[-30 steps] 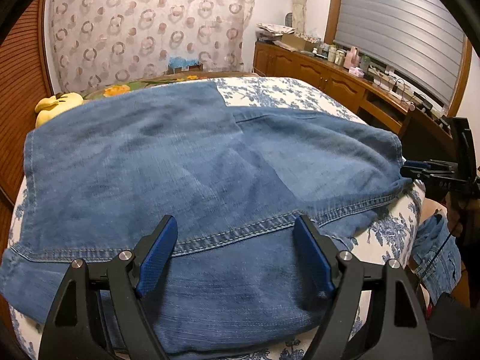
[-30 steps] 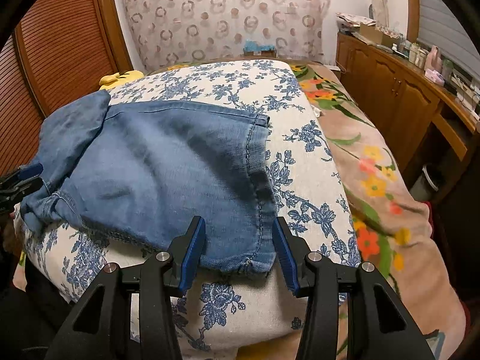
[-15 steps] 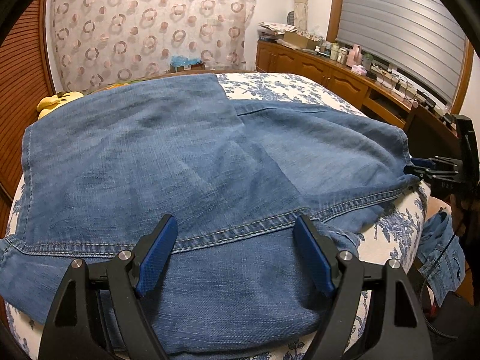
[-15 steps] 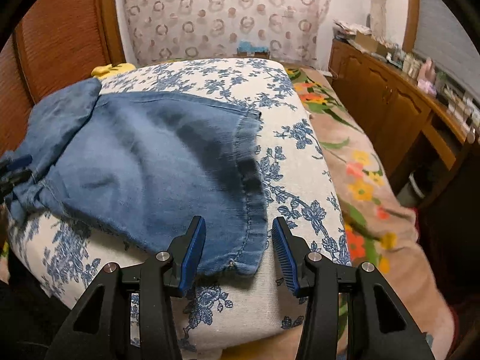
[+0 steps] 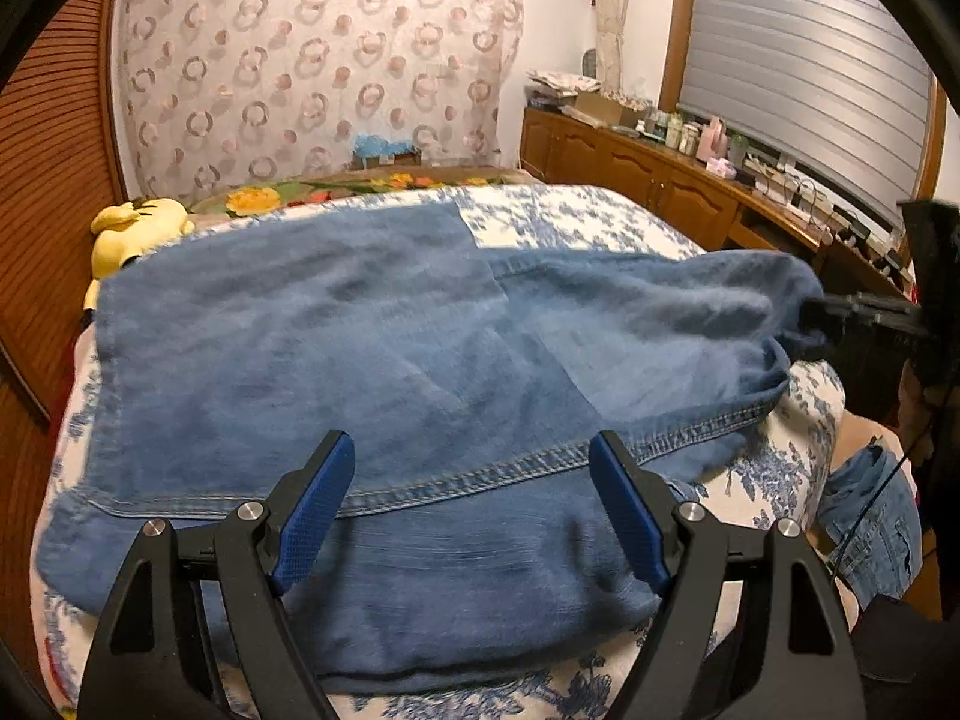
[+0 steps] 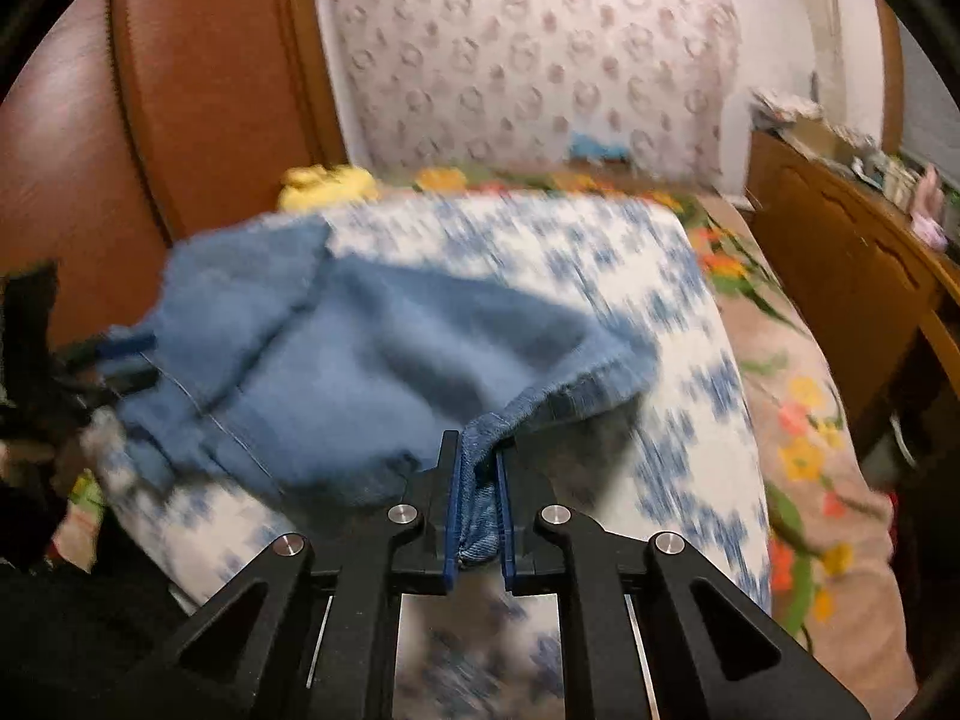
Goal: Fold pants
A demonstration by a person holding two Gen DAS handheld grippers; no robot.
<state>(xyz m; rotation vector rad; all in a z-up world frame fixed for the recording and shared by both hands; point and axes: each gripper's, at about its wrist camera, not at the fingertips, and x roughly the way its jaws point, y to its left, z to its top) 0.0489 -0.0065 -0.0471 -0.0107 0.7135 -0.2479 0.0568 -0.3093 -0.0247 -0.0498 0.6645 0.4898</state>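
While the blue denim pants lie spread across the white quilt with its blue flower print, the right gripper has just been closing, and its blue pads now pinch a bunched corner of the hem between them. In the right wrist view that corner rises off the quilt, the cloth tenting up from the bedding towards the jaws; the picture is smeared with motion. From the left wrist view the same grip shows at the far right, where the black tool bites the end of the denim and the fabric there lifts and puckers.

The left gripper hangs over the near part of the pants with its fingers well apart, a stitched seam running across between the two blue pads. Nothing is caught in them; whether the tips brush the cloth I cannot tell.

A yellow plush toy sits at the far left edge of the bed, just beyond the denim. Wooden cabinets line the wall on the right, under a window blind.
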